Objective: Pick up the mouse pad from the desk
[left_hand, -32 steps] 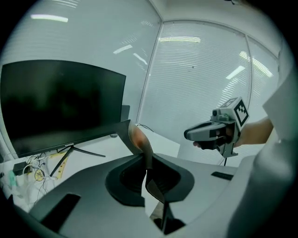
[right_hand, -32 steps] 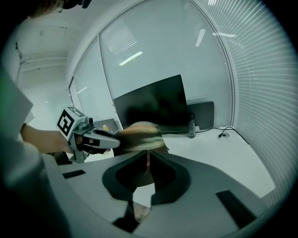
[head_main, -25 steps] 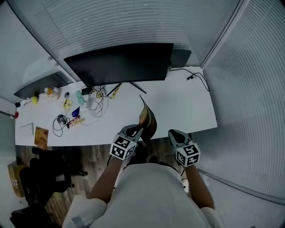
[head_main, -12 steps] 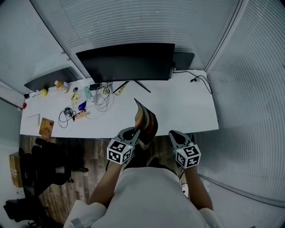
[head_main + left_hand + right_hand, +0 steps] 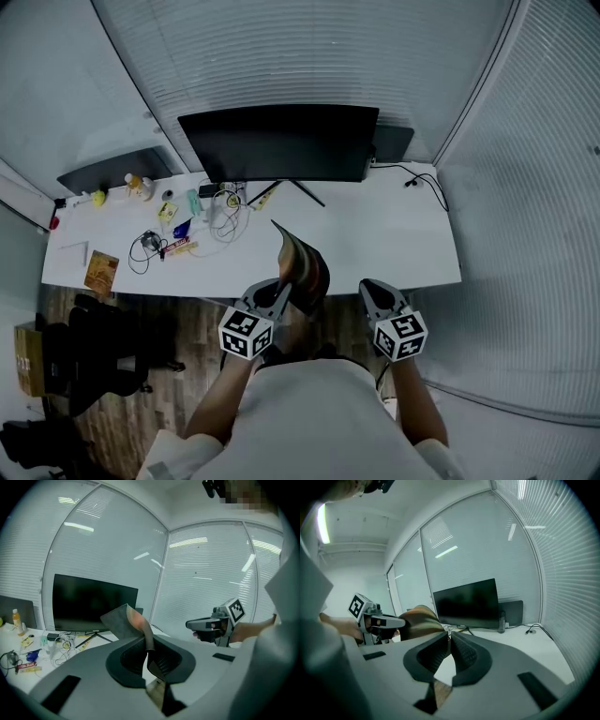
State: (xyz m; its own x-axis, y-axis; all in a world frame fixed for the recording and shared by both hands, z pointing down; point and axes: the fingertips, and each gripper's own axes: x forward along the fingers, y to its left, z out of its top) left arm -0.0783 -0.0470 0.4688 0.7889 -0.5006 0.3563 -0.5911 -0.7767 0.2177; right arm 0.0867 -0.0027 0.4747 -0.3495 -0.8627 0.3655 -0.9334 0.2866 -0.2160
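Note:
The mouse pad (image 5: 302, 264) is a thin, limp sheet with a brownish printed face and a grey back. It hangs curled in the air in front of the white desk (image 5: 394, 234), off its surface. My left gripper (image 5: 280, 296) is shut on the pad's lower edge; in the left gripper view the mouse pad (image 5: 123, 620) rises from between the pinched pads of my left gripper (image 5: 149, 645). My right gripper (image 5: 374, 293) hovers beside it on the right, apart from the pad. In the right gripper view, my right gripper (image 5: 450, 642) has its jaws together with nothing in them, and the mouse pad (image 5: 419, 619) shows to its left.
A wide black monitor (image 5: 281, 145) stands at the back of the desk. Cables, bottles and small items (image 5: 178, 230) crowd the desk's left half. A cable (image 5: 422, 178) lies at the back right. A black office chair (image 5: 103, 347) stands on the wood floor at the left.
My left gripper has risen and drawn back toward the person with the mouse pad in it. The right gripper has lifted a little too. Both sit farther from the desk edge.

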